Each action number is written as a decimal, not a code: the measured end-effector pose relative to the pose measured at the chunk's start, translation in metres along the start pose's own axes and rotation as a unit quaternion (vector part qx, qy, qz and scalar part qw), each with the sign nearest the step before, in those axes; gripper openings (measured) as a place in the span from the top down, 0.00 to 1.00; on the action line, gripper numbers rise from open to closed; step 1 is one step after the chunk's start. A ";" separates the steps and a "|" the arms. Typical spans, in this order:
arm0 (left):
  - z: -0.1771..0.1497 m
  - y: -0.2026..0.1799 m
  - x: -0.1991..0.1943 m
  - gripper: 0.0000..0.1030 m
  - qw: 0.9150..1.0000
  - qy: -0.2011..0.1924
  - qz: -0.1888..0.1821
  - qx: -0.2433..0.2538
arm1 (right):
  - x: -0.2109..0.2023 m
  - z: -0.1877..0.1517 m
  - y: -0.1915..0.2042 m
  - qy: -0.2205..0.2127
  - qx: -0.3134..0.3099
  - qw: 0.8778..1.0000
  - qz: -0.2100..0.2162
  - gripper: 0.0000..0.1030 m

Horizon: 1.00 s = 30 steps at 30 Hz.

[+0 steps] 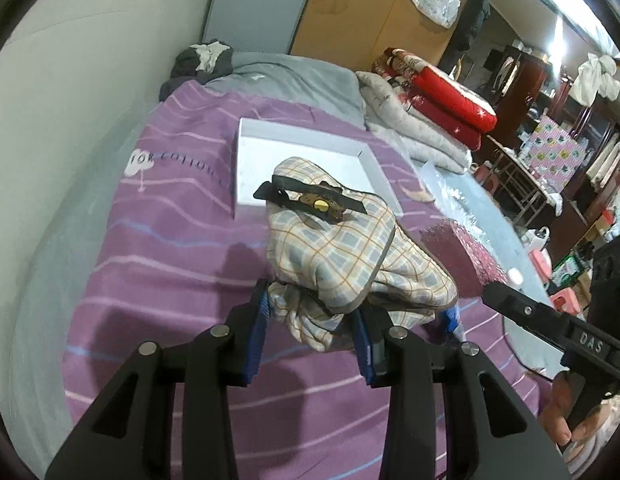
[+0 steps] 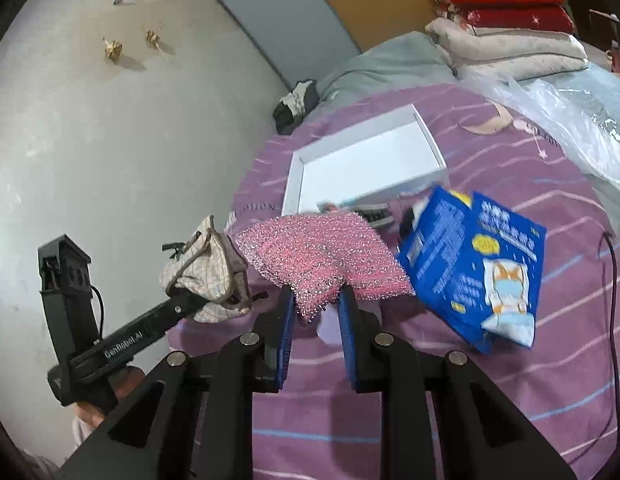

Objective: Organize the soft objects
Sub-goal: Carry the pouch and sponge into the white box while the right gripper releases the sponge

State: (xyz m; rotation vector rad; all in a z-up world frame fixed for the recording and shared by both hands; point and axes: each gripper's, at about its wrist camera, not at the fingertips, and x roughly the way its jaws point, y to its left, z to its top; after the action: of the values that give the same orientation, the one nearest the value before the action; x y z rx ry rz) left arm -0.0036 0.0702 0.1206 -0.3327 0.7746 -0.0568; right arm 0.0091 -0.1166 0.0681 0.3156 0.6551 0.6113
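Colours we see on the bed

Checked beige/grey pouch (image 1: pixel 346 248) w/ black strap; glittery pink cloth (image 2: pixel 322 260); blue packet (image 2: pixel 478 264); white tray (image 2: pixel 298 176); purple striped bedspread (image 1: pixel 158 248); blue pads (image 2: pixel 284 340) on black tongs.

A bunched plaid cloth pouch with grey and tan checks and a black strap (image 1: pixel 342 248) is pinched at its lower edge between the left gripper's (image 1: pixel 310 312) blue pads, rising ahead of them. A sparkly pink mesh scrubbing cloth (image 2: pixel 322 256) fans out forward from the right gripper's (image 2: pixel 316 308) closed pads.
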 end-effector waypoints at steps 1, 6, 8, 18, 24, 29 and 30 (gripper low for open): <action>0.008 0.000 0.002 0.62 1.000 0.000 -0.002 0.002 | 0.001 0.007 0.002 0.000 0.004 1.000 0.000 0.80; 0.042 -0.003 0.010 0.62 1.000 -0.007 -0.001 0.013 | 0.008 0.051 0.016 -0.007 0.022 1.000 -0.017 0.80; 0.056 -0.003 0.018 0.62 1.000 -0.010 -0.003 0.014 | 0.013 0.067 0.022 -0.015 0.025 0.999 -0.035 0.80; 0.101 0.003 0.092 0.62 1.000 -0.009 0.020 0.007 | 0.082 0.119 0.004 -0.056 0.098 0.986 -0.124 0.80; 0.114 0.014 0.159 0.62 0.999 0.024 0.020 -0.012 | 0.144 0.135 -0.028 -0.031 0.164 0.978 -0.123 0.80; 0.108 0.015 0.199 0.62 0.996 0.064 0.059 0.017 | 0.179 0.130 -0.054 -0.006 0.168 0.977 -0.134 0.80; 0.104 0.016 0.202 0.62 0.995 0.071 0.066 0.019 | 0.186 0.128 -0.060 0.006 0.168 0.976 -0.135 0.80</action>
State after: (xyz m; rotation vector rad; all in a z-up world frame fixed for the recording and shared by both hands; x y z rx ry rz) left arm 0.2126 0.0794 0.0480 -0.2430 0.9338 0.0306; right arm 0.2343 -0.0594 0.0496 0.5283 0.7979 0.2395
